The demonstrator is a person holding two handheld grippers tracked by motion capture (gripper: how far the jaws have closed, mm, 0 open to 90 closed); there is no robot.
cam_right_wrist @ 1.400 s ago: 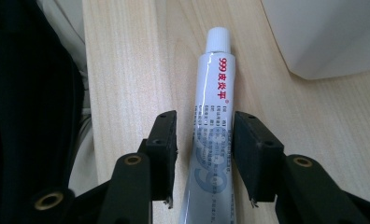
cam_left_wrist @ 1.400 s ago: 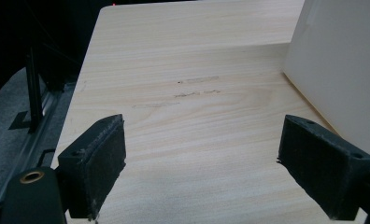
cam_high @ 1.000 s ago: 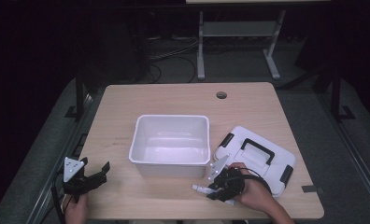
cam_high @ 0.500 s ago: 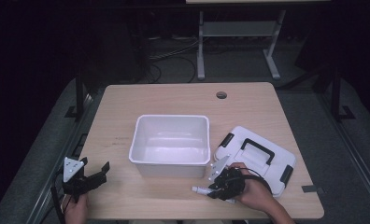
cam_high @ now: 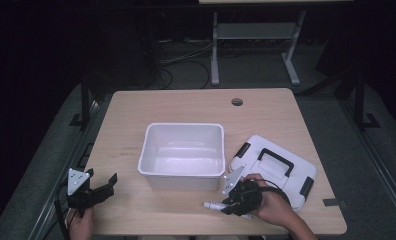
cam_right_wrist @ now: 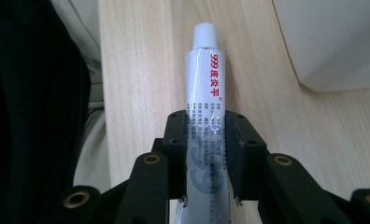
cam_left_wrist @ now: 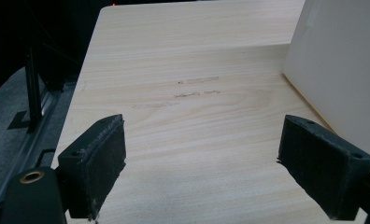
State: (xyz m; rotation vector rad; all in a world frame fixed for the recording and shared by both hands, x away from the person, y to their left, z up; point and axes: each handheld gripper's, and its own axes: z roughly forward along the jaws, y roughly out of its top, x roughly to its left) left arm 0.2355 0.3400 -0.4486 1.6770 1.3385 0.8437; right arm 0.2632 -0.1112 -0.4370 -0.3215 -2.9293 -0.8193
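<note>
While the right gripper (cam_right_wrist: 205, 154) is clamping the white ointment tube (cam_right_wrist: 205, 93), its jaws are pressing on both sides of the tube body, having just been closing from a slightly wider setting. The tube is lying between the pads, with its ribbed cap projecting ahead of the fingertips and pointing away from the gripper body. In the high view, the right gripper (cam_high: 231, 202) is sitting low over the near edge of the bench (cam_high: 186, 105), in the same place as a second ago, and the tube's cap end is projecting to its left. The white bin (cam_high: 183, 150) is standing just beyond this gripper, and the white lid (cam_high: 286, 172) with black handle is lying directly beside it, under the hand. The left gripper (cam_left_wrist: 206, 154) is standing wide open and holding nothing, with bare bench between its pads and the bin wall ahead of one jaw. It is keeping its earlier position at the near left corner.
</note>
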